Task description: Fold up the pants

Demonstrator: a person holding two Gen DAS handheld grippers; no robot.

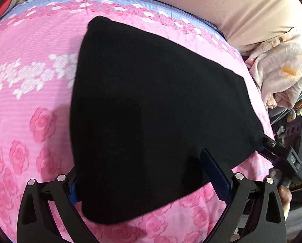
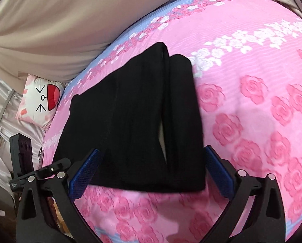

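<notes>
The black pants (image 1: 151,105) lie folded in a thick stack on a pink rose-print bedspread (image 1: 29,105). My left gripper (image 1: 140,166) is open wide and straddles the stack's near end; the cloth hides most of its left blue pad. At that view's right edge my right gripper (image 1: 266,141) touches the stack's near right corner. In the right wrist view the pants (image 2: 134,121) show layered folds with a small gap. My right gripper (image 2: 152,150) stands open with the stack's near edge between its blue pads (image 2: 84,174). My left gripper (image 2: 49,169) shows at the lower left.
A beige quilt (image 1: 232,6) lies along the far side of the bed. A crumpled pale blanket (image 1: 278,75) sits at the right bed edge. A pink cartoon pillow (image 2: 39,99) and silver fabric (image 2: 1,105) lie beside the bed. A hand (image 1: 285,198) holds the other gripper's handle.
</notes>
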